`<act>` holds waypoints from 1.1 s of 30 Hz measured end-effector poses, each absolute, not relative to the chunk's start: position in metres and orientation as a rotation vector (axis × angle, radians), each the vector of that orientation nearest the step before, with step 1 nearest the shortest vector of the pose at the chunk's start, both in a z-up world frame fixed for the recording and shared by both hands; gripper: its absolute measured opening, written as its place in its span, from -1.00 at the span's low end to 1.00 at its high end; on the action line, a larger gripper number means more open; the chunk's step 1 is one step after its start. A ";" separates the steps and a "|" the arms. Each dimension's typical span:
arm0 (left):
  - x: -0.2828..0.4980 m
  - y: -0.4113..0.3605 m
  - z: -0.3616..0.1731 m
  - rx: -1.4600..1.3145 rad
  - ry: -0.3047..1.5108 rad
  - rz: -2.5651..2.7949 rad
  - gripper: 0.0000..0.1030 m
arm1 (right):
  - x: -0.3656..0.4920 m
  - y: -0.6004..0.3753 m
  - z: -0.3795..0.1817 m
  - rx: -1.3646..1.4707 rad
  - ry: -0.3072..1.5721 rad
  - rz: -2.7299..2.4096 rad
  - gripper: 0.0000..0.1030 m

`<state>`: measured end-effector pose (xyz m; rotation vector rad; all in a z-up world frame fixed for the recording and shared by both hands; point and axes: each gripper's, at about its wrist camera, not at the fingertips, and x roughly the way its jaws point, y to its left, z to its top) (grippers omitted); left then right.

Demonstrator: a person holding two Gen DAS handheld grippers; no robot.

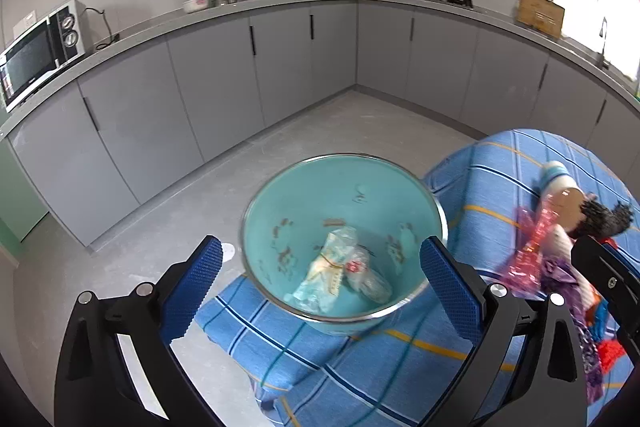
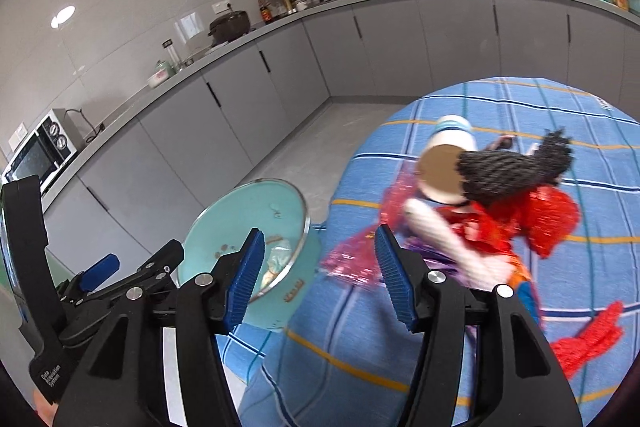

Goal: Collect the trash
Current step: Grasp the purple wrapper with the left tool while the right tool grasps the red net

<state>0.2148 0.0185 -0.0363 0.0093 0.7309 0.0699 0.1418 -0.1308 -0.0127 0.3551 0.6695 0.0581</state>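
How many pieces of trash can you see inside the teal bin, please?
2: a crumpled pale wrapper mid-floor of the teal bin, and a clear wrapper touching its right side. More may lie hidden underneath.

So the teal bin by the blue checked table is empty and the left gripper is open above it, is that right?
Not quite. The teal bin is not empty: the left wrist view shows crumpled wrappers at its bottom. The rest holds: it stands by the blue checked table, and the left gripper is open above it.
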 end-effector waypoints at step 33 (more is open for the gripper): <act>0.158 -0.142 -0.069 0.142 0.808 -0.307 0.87 | 0.022 -0.281 -0.074 0.455 0.756 -0.336 0.10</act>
